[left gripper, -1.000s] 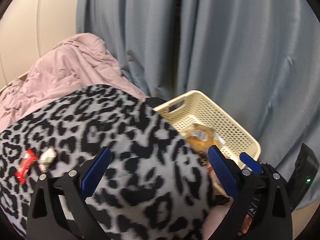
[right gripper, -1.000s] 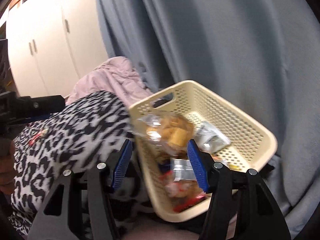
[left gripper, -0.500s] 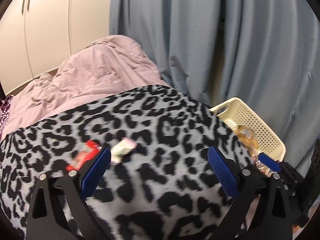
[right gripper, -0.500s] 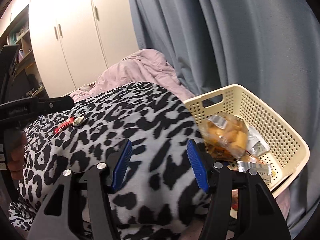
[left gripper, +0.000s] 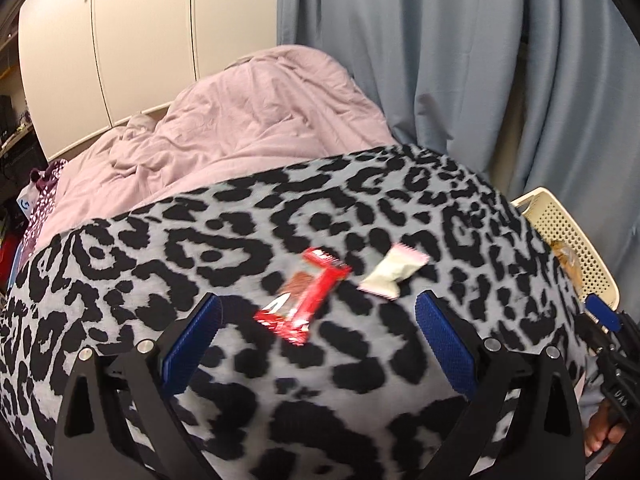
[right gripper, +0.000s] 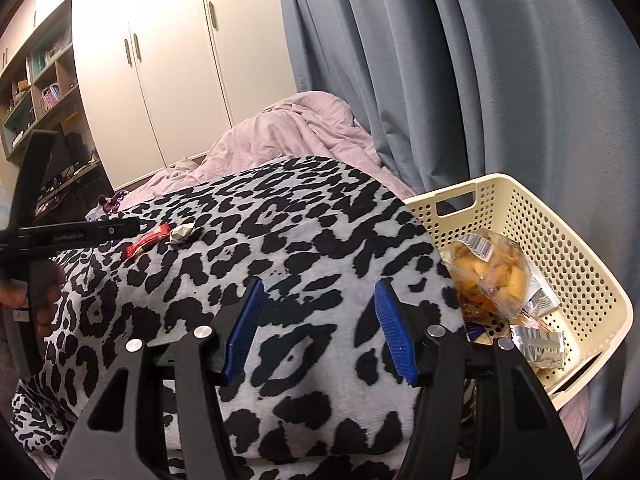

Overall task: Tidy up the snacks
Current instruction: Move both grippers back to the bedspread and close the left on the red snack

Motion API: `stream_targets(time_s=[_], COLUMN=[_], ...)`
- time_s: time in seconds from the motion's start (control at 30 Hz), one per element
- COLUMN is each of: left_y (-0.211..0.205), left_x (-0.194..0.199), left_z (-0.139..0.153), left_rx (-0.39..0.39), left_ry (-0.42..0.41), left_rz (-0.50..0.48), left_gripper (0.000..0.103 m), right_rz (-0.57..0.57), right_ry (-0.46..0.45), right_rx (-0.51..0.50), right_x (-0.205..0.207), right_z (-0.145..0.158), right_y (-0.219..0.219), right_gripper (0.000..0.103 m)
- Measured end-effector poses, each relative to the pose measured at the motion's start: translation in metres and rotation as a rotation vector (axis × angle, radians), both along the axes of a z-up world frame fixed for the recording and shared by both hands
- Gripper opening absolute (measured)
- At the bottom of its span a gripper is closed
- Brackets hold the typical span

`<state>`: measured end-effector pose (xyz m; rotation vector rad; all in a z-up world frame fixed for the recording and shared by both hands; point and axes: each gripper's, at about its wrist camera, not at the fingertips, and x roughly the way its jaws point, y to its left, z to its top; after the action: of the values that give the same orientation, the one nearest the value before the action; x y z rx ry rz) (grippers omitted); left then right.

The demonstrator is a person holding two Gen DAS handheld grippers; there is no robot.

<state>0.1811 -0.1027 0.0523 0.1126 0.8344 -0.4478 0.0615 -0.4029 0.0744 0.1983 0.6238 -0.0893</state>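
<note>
A red snack bar point(left gripper: 306, 296) and a white wrapped snack point(left gripper: 394, 272) lie on a leopard-print blanket point(left gripper: 240, 240). My left gripper point(left gripper: 318, 342) is open and empty, just short of the red bar. Both snacks show small at the left in the right wrist view: the red bar point(right gripper: 146, 240) and the white snack point(right gripper: 182, 233). My right gripper point(right gripper: 318, 326) is open and empty above the blanket. A cream perforated basket point(right gripper: 576, 248) at the right holds a clear bag of orange snacks point(right gripper: 490, 276) and several foil packets point(right gripper: 538, 346).
A pink duvet point(left gripper: 248, 120) is bunched behind the blanket. Blue-grey curtains point(right gripper: 460, 72) hang at the right, white wardrobe doors point(right gripper: 160, 64) at the back. Shelves point(right gripper: 36, 80) stand far left. The basket's corner point(left gripper: 568, 236) shows at the right edge of the left wrist view.
Both grippers have swung left, away from the basket. The red bar and white snack now sit centred before my left gripper. The basket has slid to the right edge.
</note>
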Motion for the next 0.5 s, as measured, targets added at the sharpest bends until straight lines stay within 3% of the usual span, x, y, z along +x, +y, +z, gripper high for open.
stream_targets(time_s=[0.07, 0.13, 0.23, 0.3, 0.5], left_y=[0.005, 0.006, 0.005, 0.003, -0.005], left_x=[0.005, 0.008, 0.013, 0.014, 0.017], left_z=[-0.005, -0.01, -0.018, -0.021, -0.026], left_rx=[0.009, 0.03, 0.053, 0.064, 0.091], left_ry=[0.012, 0.016, 0.03, 0.026, 0.02], left_rz=[0.008, 0.006, -0.005, -0.011, -0.042], left_gripper=[0.095, 0.082, 0.07, 0.067, 0.049], right_rz=[0.003, 0.004, 0.005, 0.001, -0.002], right_ry=[0.004, 0.01, 0.017, 0.016, 0.019], right_rx=[0.0, 0.002, 0.002, 0.001, -0.003], right_x=[0.002, 0.004, 0.008, 0.009, 0.012], right_z=[-0.001, -0.003, -0.005, -0.005, -0.007], right_y=[0.001, 0.003, 0.004, 0.004, 0.004], right_gripper=[0.059, 0.059, 0.062, 0.068, 0.068])
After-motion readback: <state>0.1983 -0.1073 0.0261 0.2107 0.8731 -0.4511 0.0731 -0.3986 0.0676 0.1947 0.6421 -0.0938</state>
